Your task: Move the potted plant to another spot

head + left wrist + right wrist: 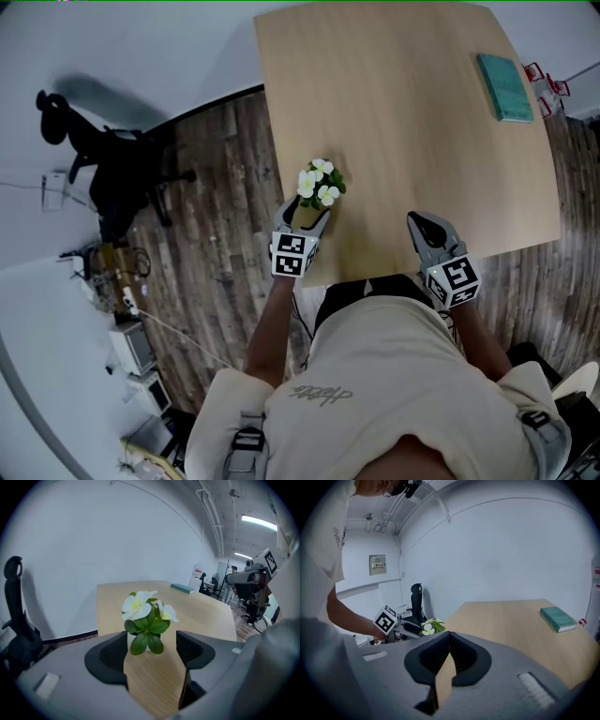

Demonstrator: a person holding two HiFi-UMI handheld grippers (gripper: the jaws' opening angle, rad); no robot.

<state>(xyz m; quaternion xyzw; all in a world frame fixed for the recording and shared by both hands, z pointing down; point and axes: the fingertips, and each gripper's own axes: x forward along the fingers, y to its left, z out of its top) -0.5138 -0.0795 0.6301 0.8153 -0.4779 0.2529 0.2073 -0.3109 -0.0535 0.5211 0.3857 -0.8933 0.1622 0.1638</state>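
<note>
Two grippers sit over the near edge of the table (394, 122), and the left gripper (305, 217) is the one to watch. Its jaws stand wide apart, nothing is pinched, and the plant (321, 184) is dead ahead of the tips. It stands upright close to the table's near left edge, white flowers on top, leaves spilling over a small pale pot (131, 642).

From the left gripper view the line-up looks good. The plant sits centred in the gap, a touch toward the left-hand jaw, just past the fingertips rather than down between the pads. I see no contact: bare wood fills the space between the jaws and the pot lies right at the mouth. The pot's axis runs straight up while the gripper angles down at it from the person's side, so the jaws straddle it left and right — a sideways squeeze on the pot wall, below the leaves, is what this calls for, by my read. A short push forward should put the pot between the pads.

Over on the other side, the right gripper (424, 227) has its jaws together on nothing. It hangs over the same near edge, well apart from the plant, which is off to its left. So the left is clearly nearer — the pick is its to make. Plenty of bare table lies beyond, with only a green book (506, 86) far off near the right edge.
</note>
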